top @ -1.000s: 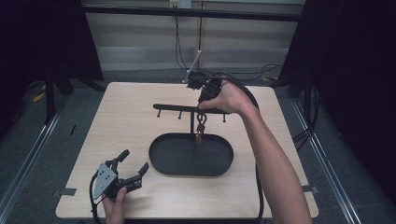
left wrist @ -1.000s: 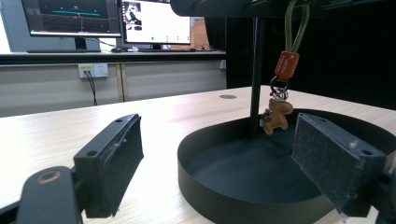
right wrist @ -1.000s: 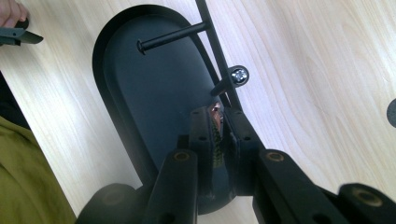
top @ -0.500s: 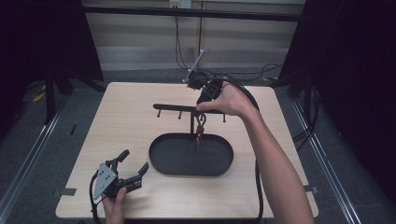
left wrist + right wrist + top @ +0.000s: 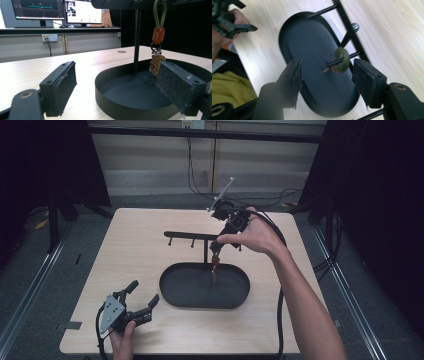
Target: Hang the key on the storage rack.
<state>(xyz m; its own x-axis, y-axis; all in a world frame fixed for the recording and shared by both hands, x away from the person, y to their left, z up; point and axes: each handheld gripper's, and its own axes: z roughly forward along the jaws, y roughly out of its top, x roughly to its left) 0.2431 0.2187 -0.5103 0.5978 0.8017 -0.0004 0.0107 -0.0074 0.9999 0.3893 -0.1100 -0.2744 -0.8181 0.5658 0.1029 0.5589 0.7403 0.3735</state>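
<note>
At the lower left of the high view, nearest the person, the left claw (image 5: 141, 298) rests low over the worktop (image 5: 125, 260), held by a hand (image 5: 121, 344) at the bottom edge. Its jaws stand wide apart with nothing between them, pointing toward the tray (image 5: 172, 295). In the left gripper view the two black pads frame that tray (image 5: 120, 107) from close by, just short of its rim.

The tray is a black oval dish at the middle of the frame. A thin post (image 5: 205, 251) rises from it and carries a crossbar (image 5: 185, 235) with short pegs sticking out (a small hanging rack, in effect).

The keychain (image 5: 215, 265) hangs from a peg right of the post, dangling over the tray. In the left gripper view, at the upper right, you can make out its green loop (image 5: 158, 13), an orange tag (image 5: 158, 35) below that, a ring, and a brown charm (image 5: 156, 63) lowest of all, hovering just above the tray floor without touching it.

Farther back, right of centre, the right claw (image 5: 224, 241) is held by the right hand (image 5: 255, 236) above the bar, tipped downward. Its jaws have just been opening. In the right gripper view the green loop (image 5: 342, 60) sits on its peg (image 5: 342, 60) between the pads, nearer the right-hand one, and neither pad presses on it: the claw is open, the keychain hanging free.
</note>
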